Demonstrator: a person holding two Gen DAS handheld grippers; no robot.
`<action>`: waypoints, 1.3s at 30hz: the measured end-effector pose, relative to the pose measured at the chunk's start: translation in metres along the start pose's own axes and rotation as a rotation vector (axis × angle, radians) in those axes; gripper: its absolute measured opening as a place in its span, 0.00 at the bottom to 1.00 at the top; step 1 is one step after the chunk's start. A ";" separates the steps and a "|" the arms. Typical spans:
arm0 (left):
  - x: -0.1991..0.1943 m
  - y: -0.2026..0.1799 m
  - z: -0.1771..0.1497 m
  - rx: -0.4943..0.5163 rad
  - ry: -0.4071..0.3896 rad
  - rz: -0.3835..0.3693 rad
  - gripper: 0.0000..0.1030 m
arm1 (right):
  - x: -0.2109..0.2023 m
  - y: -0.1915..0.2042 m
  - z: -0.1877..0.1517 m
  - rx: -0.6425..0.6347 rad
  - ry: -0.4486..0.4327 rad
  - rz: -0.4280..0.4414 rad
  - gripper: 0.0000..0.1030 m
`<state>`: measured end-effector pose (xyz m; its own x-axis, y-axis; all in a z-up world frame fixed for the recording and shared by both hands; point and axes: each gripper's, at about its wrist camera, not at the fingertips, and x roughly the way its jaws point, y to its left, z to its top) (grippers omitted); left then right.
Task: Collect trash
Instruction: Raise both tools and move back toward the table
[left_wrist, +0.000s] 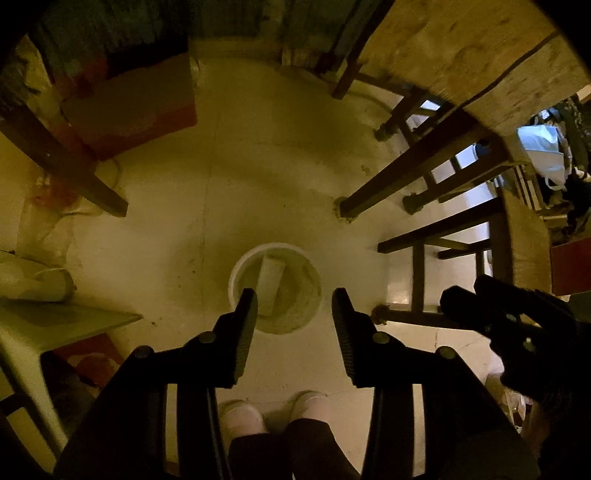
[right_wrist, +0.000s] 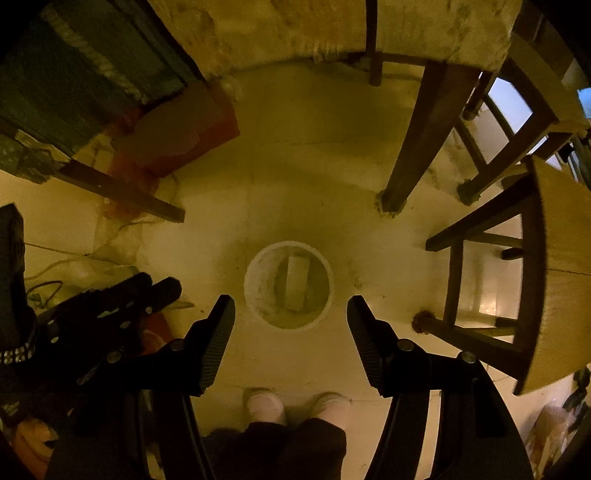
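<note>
A white round bucket (left_wrist: 240, 266) stands on the pale floor straight below both grippers; it also shows in the right wrist view (right_wrist: 255, 266). A pale flat rectangular piece (left_wrist: 271, 280) lies inside it, also seen from the right wrist (right_wrist: 297, 282). My left gripper (left_wrist: 294, 301) is open and empty, held high above the bucket. My right gripper (right_wrist: 291, 308) is open and empty, also high above it. The right gripper shows at the right of the left wrist view (left_wrist: 495, 310), and the left gripper at the left of the right wrist view (right_wrist: 122, 306).
Dark wooden table legs (left_wrist: 406, 177) and a stool (right_wrist: 517, 288) stand to the right. A red-brown box (left_wrist: 136, 107) sits at the far left. A person's feet in pale shoes (left_wrist: 277, 413) stand just before the bucket. Plastic wrap and clutter (left_wrist: 37, 280) lie at the left.
</note>
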<state>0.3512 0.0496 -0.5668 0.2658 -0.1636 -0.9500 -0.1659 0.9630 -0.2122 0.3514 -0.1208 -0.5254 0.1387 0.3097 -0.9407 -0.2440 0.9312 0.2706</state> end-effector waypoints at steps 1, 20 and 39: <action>-0.010 -0.002 0.001 0.008 -0.009 0.003 0.39 | -0.012 0.003 0.001 0.000 -0.010 0.000 0.58; -0.277 -0.048 0.011 0.150 -0.278 0.000 0.39 | -0.258 0.063 0.001 -0.071 -0.296 -0.031 0.58; -0.532 -0.062 -0.010 0.234 -0.745 -0.044 0.64 | -0.466 0.131 -0.036 -0.126 -0.749 -0.090 0.65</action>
<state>0.2103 0.0749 -0.0510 0.8486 -0.0961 -0.5202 0.0426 0.9926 -0.1139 0.2202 -0.1498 -0.0592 0.7661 0.3229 -0.5557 -0.3024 0.9440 0.1317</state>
